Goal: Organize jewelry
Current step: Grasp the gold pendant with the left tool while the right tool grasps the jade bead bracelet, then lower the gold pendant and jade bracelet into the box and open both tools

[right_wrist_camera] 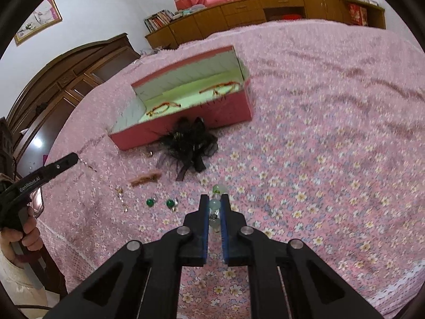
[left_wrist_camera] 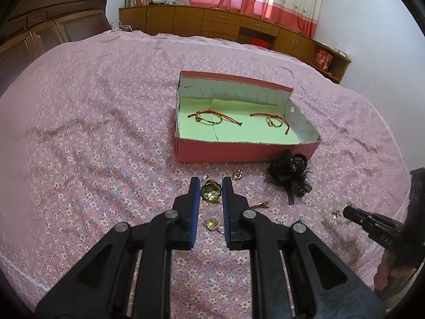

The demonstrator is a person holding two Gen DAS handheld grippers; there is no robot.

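Note:
A pink box [left_wrist_camera: 247, 152] with a green floor lies open on the bed and holds two red-cord bracelets [left_wrist_camera: 212, 117] [left_wrist_camera: 273, 121]; the box also shows in the right wrist view [right_wrist_camera: 191, 122]. My left gripper [left_wrist_camera: 211, 183] is shut on a gold flower ornament [left_wrist_camera: 210, 191]. My right gripper [right_wrist_camera: 213, 200] is shut on a pale green bead earring [right_wrist_camera: 214, 206]. Its twin bead [right_wrist_camera: 219, 188] lies just ahead. Two green stud earrings [right_wrist_camera: 151, 202] [right_wrist_camera: 170, 203] lie left of the right gripper.
A black lace hair piece [left_wrist_camera: 290, 175] lies in front of the box, also in the right wrist view [right_wrist_camera: 188, 143]. Small gold pieces [left_wrist_camera: 212, 223] [left_wrist_camera: 237, 174] and a brown tuft [right_wrist_camera: 144, 178] lie on the floral bedspread [left_wrist_camera: 93, 159]. Wooden cabinets [left_wrist_camera: 212, 21] stand beyond.

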